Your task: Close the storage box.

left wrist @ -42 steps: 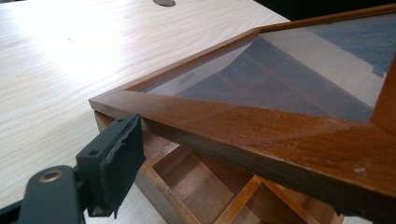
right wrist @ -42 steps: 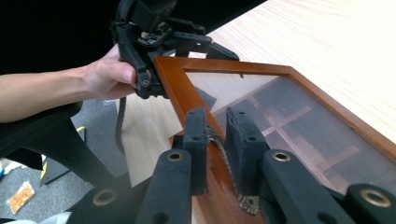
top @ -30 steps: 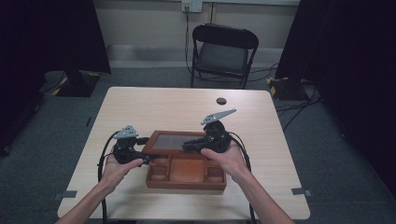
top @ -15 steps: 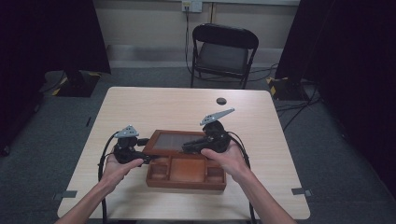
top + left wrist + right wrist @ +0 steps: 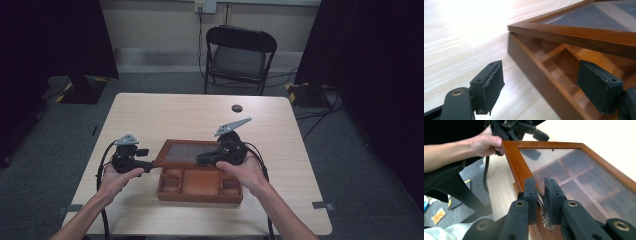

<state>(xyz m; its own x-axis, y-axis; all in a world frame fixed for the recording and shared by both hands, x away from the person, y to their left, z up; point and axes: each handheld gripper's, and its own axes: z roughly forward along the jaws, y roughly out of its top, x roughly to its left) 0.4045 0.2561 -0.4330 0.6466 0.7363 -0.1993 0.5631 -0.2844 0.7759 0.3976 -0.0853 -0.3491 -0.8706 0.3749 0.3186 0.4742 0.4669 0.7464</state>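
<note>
A brown wooden box (image 5: pixel 200 192) with several compartments sits near the table's front edge. Its glass-paned lid (image 5: pixel 187 150) is tilted up off the front. My right gripper (image 5: pixel 200 160) (image 5: pixel 540 187) is shut on the ornate metal clasp (image 5: pixel 541 202) on the lid's front frame and holds the lid raised. My left gripper (image 5: pixel 150 165) (image 5: pixel 541 75) is at the box's left corner, under the lid frame (image 5: pixel 579 35). Its jaws have just been closing and straddle the box's side wall (image 5: pixel 529 62) without touching it. The left gripper (image 5: pixel 524 130) also appears beyond the lid's far corner.
A small dark round object (image 5: pixel 236 108) lies on the far part of the light wooden table (image 5: pixel 150 115). A black folding chair (image 5: pixel 240 55) stands beyond the table. Cables trail from both grippers toward the front edge.
My left gripper has moved right and slightly down, up to the box's left corner. The right gripper and the raised lid have stayed where they were.
</note>
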